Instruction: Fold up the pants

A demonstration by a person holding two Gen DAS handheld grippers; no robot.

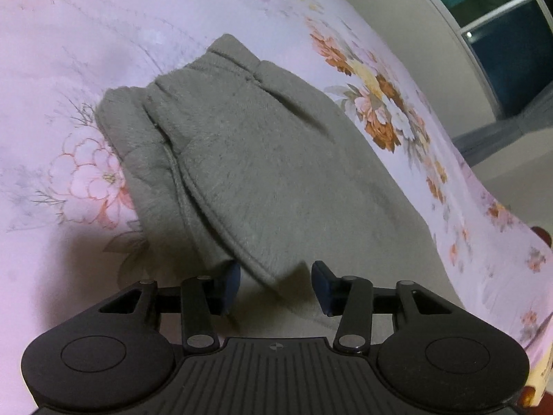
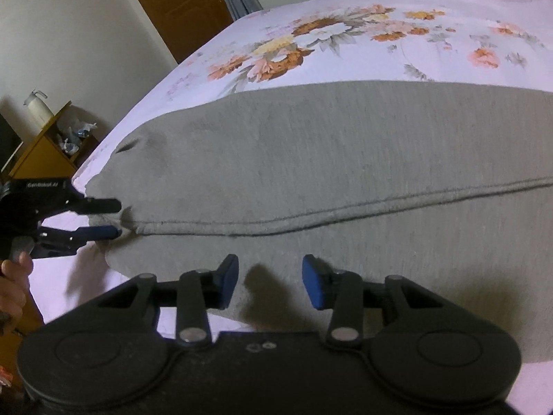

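Because the grey pants already lie doubled on the flowered bed, your left claw straddles the hem corner unpinched, while your right claw hovers spread, holding nothing.

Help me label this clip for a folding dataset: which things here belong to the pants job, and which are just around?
Part of the job:
- grey pants
- left gripper
- right gripper
- floral bedsheet, the work surface

Just around:
- wooden shelf with white bottle
- wooden door
- window
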